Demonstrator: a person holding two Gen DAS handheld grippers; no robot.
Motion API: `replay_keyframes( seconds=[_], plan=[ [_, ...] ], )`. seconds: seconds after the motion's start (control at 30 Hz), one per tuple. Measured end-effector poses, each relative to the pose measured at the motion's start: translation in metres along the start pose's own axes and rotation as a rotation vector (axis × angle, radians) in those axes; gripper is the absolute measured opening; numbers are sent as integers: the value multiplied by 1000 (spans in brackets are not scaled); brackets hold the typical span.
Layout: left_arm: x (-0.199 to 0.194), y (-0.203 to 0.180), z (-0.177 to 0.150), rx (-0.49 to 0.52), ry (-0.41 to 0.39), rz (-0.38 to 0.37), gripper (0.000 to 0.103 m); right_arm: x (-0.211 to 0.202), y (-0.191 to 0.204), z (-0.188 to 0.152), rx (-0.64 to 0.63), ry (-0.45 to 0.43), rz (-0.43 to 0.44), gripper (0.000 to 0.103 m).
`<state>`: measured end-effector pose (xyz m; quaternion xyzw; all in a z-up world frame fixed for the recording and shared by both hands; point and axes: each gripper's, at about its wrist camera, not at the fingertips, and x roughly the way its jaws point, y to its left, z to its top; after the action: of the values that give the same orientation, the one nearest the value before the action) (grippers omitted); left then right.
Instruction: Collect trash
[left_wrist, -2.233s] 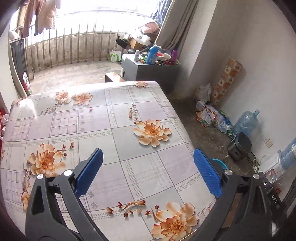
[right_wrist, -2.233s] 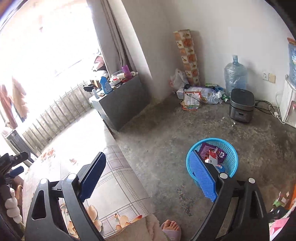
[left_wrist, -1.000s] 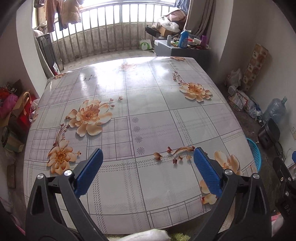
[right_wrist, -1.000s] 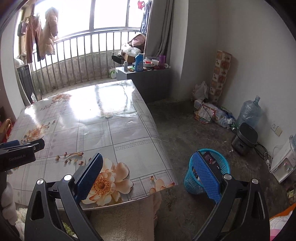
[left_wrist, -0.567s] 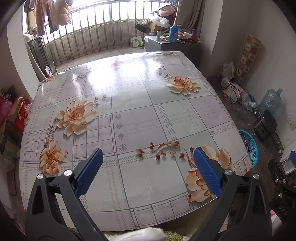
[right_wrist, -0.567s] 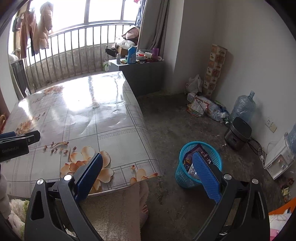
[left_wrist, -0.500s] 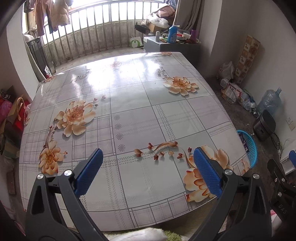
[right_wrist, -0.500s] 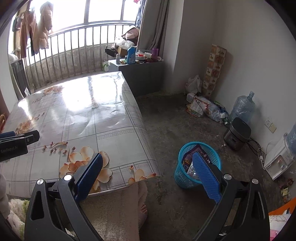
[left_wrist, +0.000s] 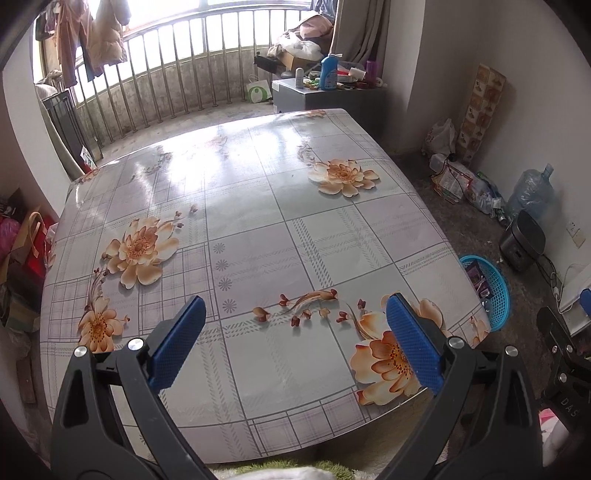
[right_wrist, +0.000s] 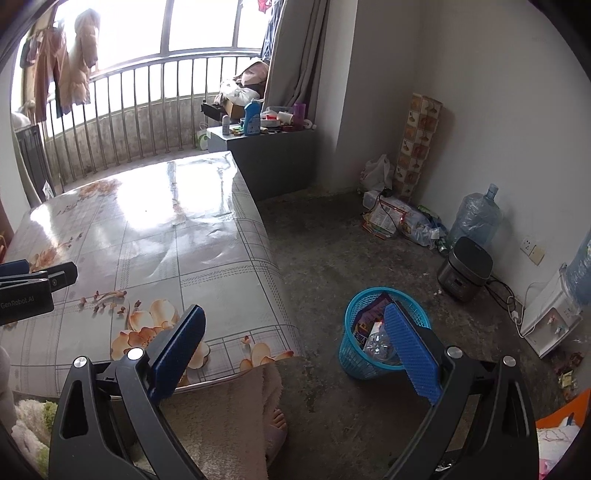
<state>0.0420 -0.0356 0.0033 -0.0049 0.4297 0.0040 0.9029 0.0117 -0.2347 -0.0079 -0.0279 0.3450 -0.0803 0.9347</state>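
A blue plastic basket (right_wrist: 356, 352) stands on the concrete floor to the right of the table, with wrappers and crumpled plastic inside it. The same basket (left_wrist: 496, 291) peeks out past the table's right edge in the left wrist view. My left gripper (left_wrist: 293, 341) is open above the near edge of the floral tablecloth (left_wrist: 258, 229), nothing between its blue pads. My right gripper (right_wrist: 293, 350) is open too, held over the table's near right corner and the floor, with its right pad in front of the basket. No trash lies on the tabletop (right_wrist: 147, 236).
A black rice cooker (right_wrist: 465, 269), a water jug (right_wrist: 476, 218) and a pile of bags (right_wrist: 399, 221) line the right wall. A dark cabinet (right_wrist: 269, 155) with bottles stands past the table. A person's bare foot (right_wrist: 275, 424) and fuzzy trouser leg are below.
Both grippers have drawn back from the table and stayed open. The right view swung from the basket and floor toward the table; the last half second shows only slight drift.
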Motion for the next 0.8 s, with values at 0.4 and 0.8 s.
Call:
replay_keyframes(
  seconds=[0.4, 0.8],
  plan=[
    [-2, -6, 6, 3, 6, -24, 94, -6, -15, 1, 39, -13, -15, 95],
    [-2, -6, 8, 0, 11, -29, 94, -5, -16, 0, 38, -11, -14, 95]
  ],
)
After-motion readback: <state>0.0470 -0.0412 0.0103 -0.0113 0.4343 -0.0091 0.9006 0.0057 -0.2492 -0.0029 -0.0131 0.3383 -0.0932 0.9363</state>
